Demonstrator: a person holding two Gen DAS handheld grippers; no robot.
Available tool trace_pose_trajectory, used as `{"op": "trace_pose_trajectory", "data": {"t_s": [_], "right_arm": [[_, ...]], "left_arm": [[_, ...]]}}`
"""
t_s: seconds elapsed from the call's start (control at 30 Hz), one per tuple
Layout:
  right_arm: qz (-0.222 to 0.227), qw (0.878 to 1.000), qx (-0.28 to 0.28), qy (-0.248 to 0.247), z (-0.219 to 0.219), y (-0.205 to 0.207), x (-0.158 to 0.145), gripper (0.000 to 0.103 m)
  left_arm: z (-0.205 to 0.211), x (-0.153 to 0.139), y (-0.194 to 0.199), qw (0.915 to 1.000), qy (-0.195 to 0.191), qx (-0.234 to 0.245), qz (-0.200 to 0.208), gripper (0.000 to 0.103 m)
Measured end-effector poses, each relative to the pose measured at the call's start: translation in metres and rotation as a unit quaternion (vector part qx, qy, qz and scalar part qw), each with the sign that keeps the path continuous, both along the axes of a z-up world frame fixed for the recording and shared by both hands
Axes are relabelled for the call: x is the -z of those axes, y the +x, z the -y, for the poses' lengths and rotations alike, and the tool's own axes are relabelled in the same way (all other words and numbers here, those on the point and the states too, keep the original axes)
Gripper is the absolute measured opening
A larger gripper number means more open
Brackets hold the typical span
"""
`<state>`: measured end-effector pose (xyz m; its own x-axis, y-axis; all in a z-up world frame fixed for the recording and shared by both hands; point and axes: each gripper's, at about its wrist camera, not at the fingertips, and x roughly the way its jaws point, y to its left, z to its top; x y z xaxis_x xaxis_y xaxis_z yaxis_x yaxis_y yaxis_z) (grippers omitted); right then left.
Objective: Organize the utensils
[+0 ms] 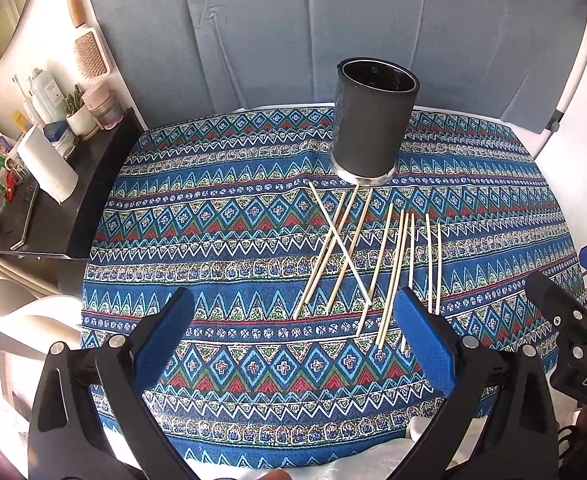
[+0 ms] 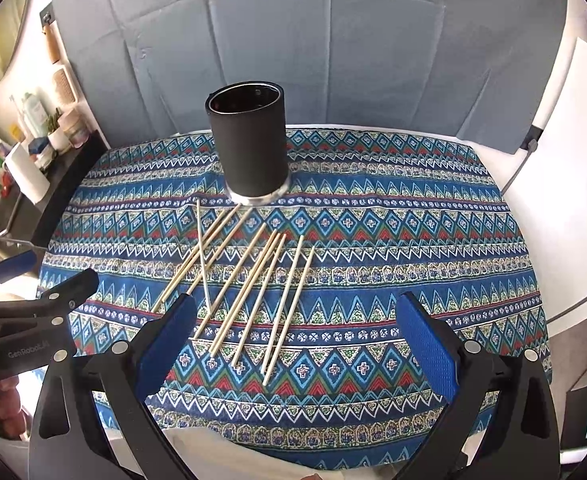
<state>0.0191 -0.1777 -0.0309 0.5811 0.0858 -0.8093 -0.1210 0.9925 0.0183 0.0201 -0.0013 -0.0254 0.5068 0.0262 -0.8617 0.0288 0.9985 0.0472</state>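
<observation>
Both tongs, left (image 1: pixel 293 332) and right (image 2: pixel 295 332), wide open, empty, hovering over pale wooden sticks (image 2: pixel 249 280) scattered before upright black cylindrical holder (image 2: pixel 249 140) on patterned blue cloth surface (image 2: pixel 393 240).

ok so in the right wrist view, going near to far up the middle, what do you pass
right gripper, open → loose sticks lying on the patterned cloth → black cup standing upright → grey backdrop
</observation>
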Motion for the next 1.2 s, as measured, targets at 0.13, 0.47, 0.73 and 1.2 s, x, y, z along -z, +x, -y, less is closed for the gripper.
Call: {"op": "trace_pose_trajectory", "data": {"t_s": [0.13,0.47,0.73,1.2], "right_arm": [[-0.013,1.000,-0.001,0.000,-0.001,0.005,0.005,0.096],[-0.046,0.999,0.003,0.002,0.000,0.025,0.019,0.096],[-0.091,0.996,0.012,0.014,0.003,0.046,0.037,0.096],[-0.112,0.993,0.018,-0.035,0.013,0.084,0.074,0.095]], "left_arm": [[0.000,0.005,0.005,0.9999,-0.002,0.000,-0.015,0.097],[0.006,0.020,0.024,0.9987,-0.004,0.000,-0.050,0.097],[0.011,0.038,0.043,0.9959,-0.010,0.007,-0.089,0.097],[0.007,0.064,0.088,0.9912,-0.021,0.003,-0.131,0.097]]}}
